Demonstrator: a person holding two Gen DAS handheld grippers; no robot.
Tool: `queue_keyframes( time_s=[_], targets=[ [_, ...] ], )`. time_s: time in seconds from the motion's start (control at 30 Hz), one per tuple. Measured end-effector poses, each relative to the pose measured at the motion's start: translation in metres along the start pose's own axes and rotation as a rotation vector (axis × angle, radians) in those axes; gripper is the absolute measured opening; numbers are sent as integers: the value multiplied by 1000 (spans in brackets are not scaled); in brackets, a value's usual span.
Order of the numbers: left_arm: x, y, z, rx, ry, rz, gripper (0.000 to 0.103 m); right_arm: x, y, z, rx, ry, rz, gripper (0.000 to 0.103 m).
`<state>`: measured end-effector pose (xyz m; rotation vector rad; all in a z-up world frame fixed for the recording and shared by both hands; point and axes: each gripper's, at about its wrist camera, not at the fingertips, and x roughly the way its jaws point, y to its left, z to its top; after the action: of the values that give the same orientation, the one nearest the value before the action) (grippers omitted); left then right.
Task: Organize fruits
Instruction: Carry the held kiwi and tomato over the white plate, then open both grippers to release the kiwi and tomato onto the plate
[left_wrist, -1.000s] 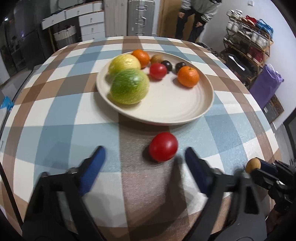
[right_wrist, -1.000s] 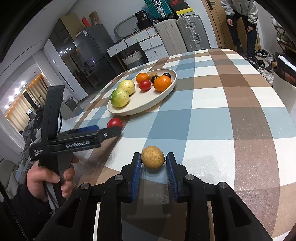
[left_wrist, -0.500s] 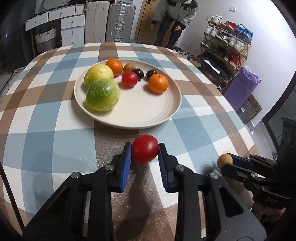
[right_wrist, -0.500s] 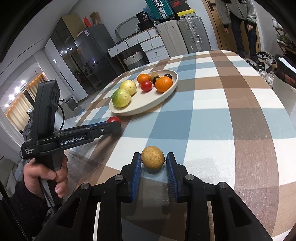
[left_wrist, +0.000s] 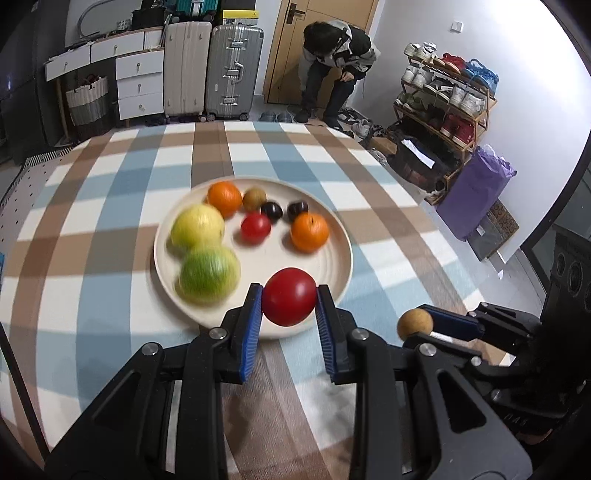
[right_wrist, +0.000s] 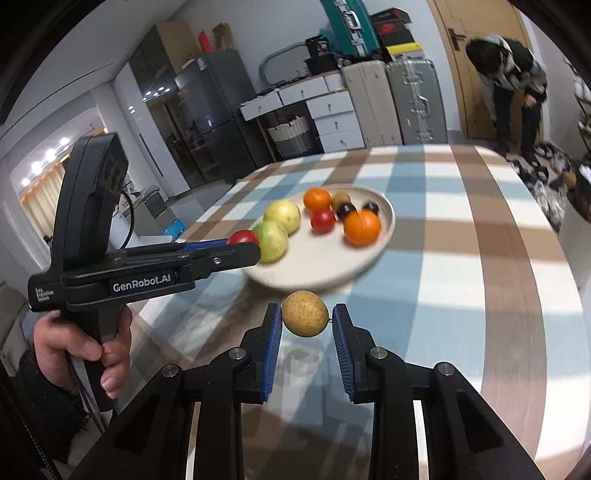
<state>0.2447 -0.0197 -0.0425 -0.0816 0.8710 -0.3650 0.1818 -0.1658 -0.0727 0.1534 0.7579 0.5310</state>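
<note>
My left gripper (left_wrist: 289, 297) is shut on a red tomato (left_wrist: 290, 296) and holds it in the air over the near rim of the cream plate (left_wrist: 332, 266). It also shows in the right wrist view (right_wrist: 242, 238). My right gripper (right_wrist: 305, 319) is shut on a small tan-brown round fruit (right_wrist: 305, 313), lifted off the table short of the plate (right_wrist: 369, 254). That fruit shows in the left wrist view (left_wrist: 414, 324). The plate holds a green fruit (left_wrist: 208, 275), a yellow fruit (left_wrist: 197, 229), two oranges, a small tomato (left_wrist: 255, 227), a kiwi and two dark fruits.
The round table has a blue, brown and white checked cloth (left_wrist: 110, 206). A person (left_wrist: 334, 70) bends by the door behind the table. Suitcases, drawers and a shoe rack (left_wrist: 443, 107) stand around the room.
My left gripper closed on the red tomato, lifted it off the table and carried it forward over the plate's near rim. My right gripper lifted the tan fruit and moved toward the plate.
</note>
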Motion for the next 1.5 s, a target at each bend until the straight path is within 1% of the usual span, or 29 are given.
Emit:
queue_keyframes(
  time_s=[0.13, 0.27, 0.43, 0.6, 0.83, 1.1, 1.23, 1.33, 1.37, 1.43, 1.47, 1.5],
  targets=[
    [8, 4, 25, -18, 14, -13, 26, 7, 1, 23, -22, -13, 4, 29],
    [20, 9, 40, -28, 40, -24, 26, 17, -1, 44, -56, -30, 1, 29],
    [42, 19, 53, -57, 90, -39, 26, 38, -8, 55, -66, -6, -2, 29],
    [64, 27, 56, -82, 142, -51, 26, 60, -15, 57, -64, 35, -2, 29],
    [91, 27, 59, -60, 218, -61, 26, 79, -24, 55, -42, 77, -3, 29],
    [111, 25, 66, -50, 262, -74, 26, 90, -25, 53, -48, 101, -13, 29],
    [117, 25, 68, -59, 264, -66, 26, 98, -28, 52, -30, 112, -28, 29],
    [120, 25, 69, -72, 262, -85, 26, 99, -29, 52, -15, 103, -44, 31],
    [120, 25, 69, -77, 262, -87, 27, 99, -29, 53, -13, 99, -46, 31],
    [119, 25, 70, -81, 264, -84, 36, 96, -29, 53, -10, 84, -49, 40],
    [118, 26, 70, -84, 266, -82, 46, 93, -29, 53, -9, 76, -51, 42],
    [118, 26, 70, -85, 273, -80, 52, 90, -28, 53, -10, 68, -50, 45]
  ],
)
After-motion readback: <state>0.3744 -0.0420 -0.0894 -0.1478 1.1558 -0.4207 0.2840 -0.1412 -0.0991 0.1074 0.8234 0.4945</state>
